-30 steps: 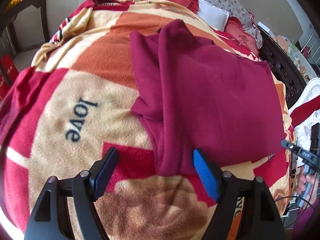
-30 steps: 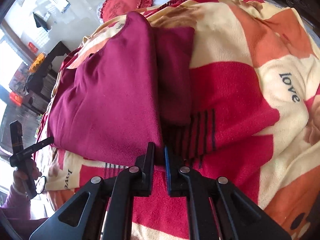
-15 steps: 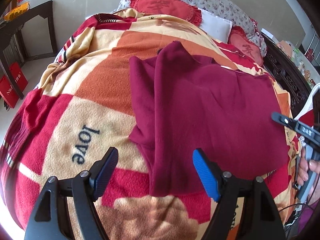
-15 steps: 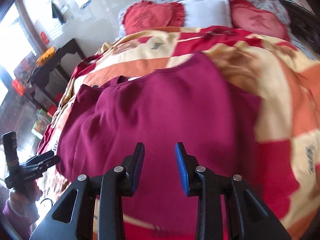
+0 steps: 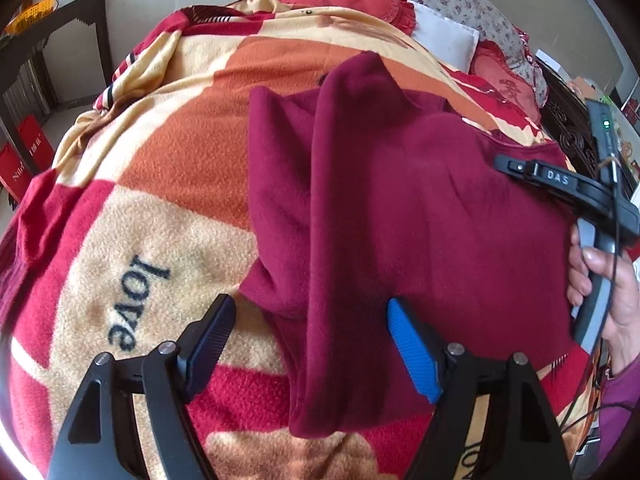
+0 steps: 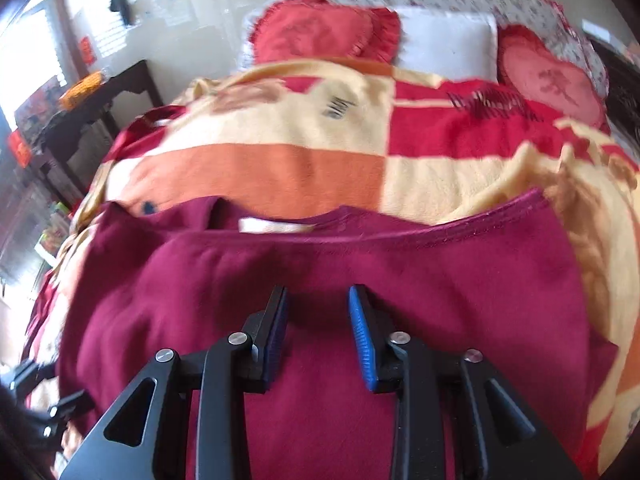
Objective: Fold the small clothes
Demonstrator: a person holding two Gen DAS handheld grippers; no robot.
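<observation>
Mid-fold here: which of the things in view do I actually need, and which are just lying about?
In the job:
maroon garment, one side folded in
patterned blanket it lies on
left gripper, open over the garment's near part

Lying about:
red heart cushions
white pillow
dark side table

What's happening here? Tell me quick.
A person with a gripper in each hand is folding a maroon top spread on a bed's patterned blanket. One side is already folded in. The left gripper hovers wide open over that fold's lower end. The right gripper is above the top near its neckline. Its jaws, slightly apart, have just been closing, nothing between them.
</observation>
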